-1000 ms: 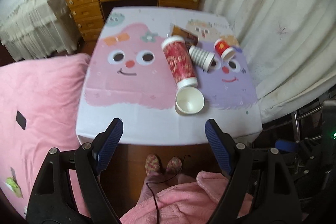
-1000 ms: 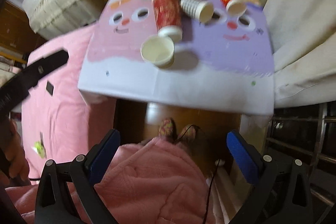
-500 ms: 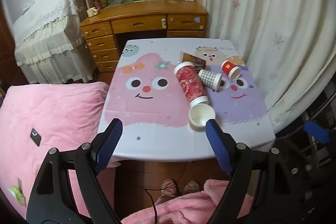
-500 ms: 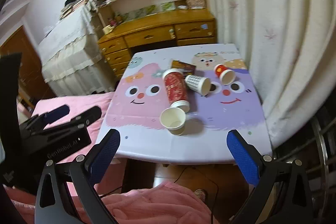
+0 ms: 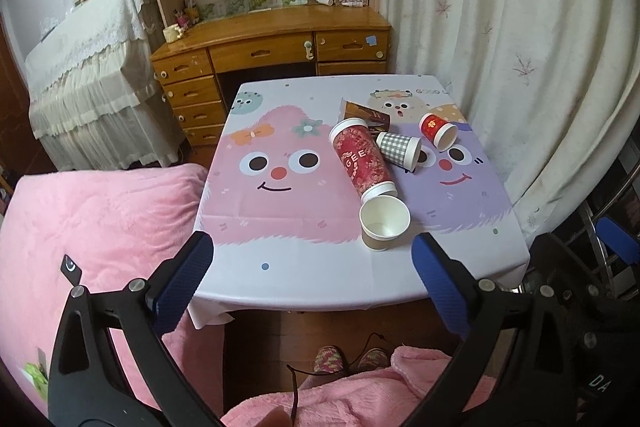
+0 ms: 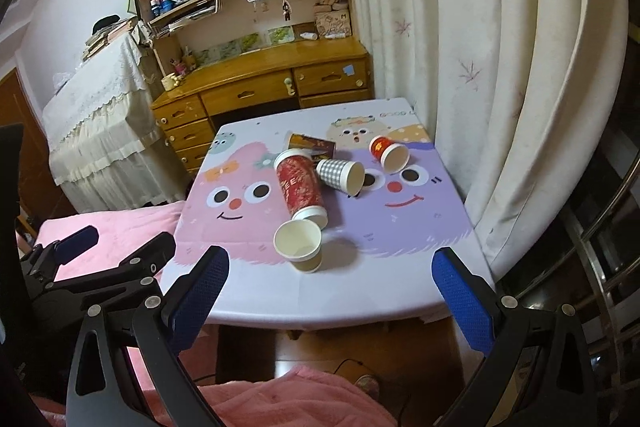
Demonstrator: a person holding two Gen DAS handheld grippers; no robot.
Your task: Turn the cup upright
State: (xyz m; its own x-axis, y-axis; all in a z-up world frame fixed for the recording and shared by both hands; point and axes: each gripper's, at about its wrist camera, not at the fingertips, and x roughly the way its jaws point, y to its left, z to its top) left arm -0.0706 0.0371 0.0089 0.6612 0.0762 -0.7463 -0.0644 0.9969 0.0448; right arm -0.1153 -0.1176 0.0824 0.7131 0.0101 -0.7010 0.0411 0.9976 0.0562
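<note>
A small table (image 5: pixel 304 279) with a cartoon cloth carries several cups. A plain white paper cup (image 5: pixel 384 223) stands upright near the front; it also shows in the right wrist view (image 6: pixel 299 245). A tall red cup (image 5: pixel 362 159) (image 6: pixel 300 189), a checked cup (image 5: pixel 398 149) (image 6: pixel 340 175) and a small red cup (image 5: pixel 438 131) (image 6: pixel 388 153) lie on their sides. My left gripper (image 5: pixel 312 263) and right gripper (image 6: pixel 328 281) are open and empty, held before the table's front edge.
A brown packet (image 5: pixel 366 115) lies behind the tall red cup. A pink bed (image 5: pixel 100 219) is to the left, a white curtain (image 5: pixel 520 47) to the right, a wooden desk (image 5: pixel 272 47) behind the table. The left gripper's body (image 6: pixel 80 267) shows in the right wrist view.
Both grippers have tilted up from looking down at the table edge and my lap. The room and the whole table have come into view. The cups have not moved.
</note>
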